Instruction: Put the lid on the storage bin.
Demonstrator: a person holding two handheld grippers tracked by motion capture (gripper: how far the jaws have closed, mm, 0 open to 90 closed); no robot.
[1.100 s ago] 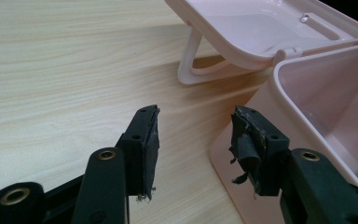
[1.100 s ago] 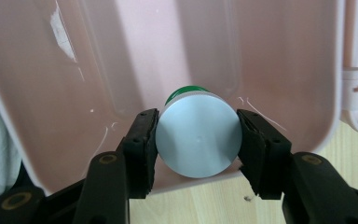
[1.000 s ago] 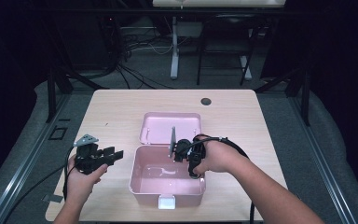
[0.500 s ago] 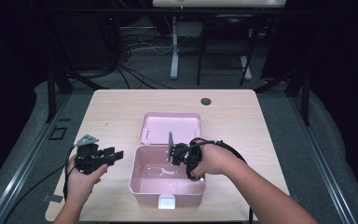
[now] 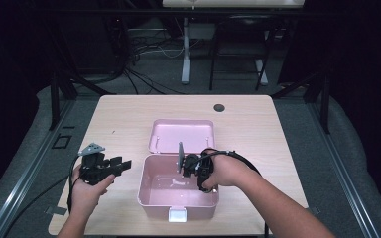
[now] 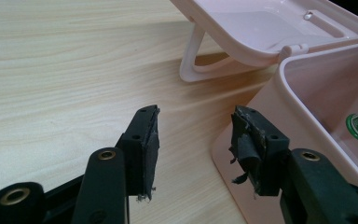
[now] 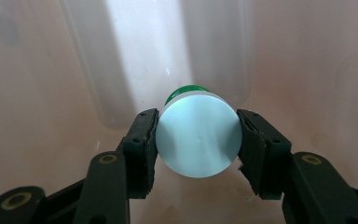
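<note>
- Right now the right gripper is clamping a small round container with a silvery flat end and a green band, 1 pad pressing on each side of it, so the grip is crossing the widest part and the thing cannot roll out.
- It is being held inside the open pink plastic box, with the box's pale pink floor and walls lying just beyond the jaws; I judge it is either being set in or being lifted out, and the pictures are not telling which.
- Meanwhile the left gripper is standing with its 2 jaws apart and nothing between them, just beside the box's near outer wall, probably ready to steady the box.
- Ahead of the left jaws, the box's hinged pink lid is lying thrown back and resting on the light wooden table, so the opening is staying free above.
- Room is tight for the right gripper: walls are closing it in on every side, leaving straight up as the free way out.
- Bare table is spreading wide to the left of the left jaws.
</note>
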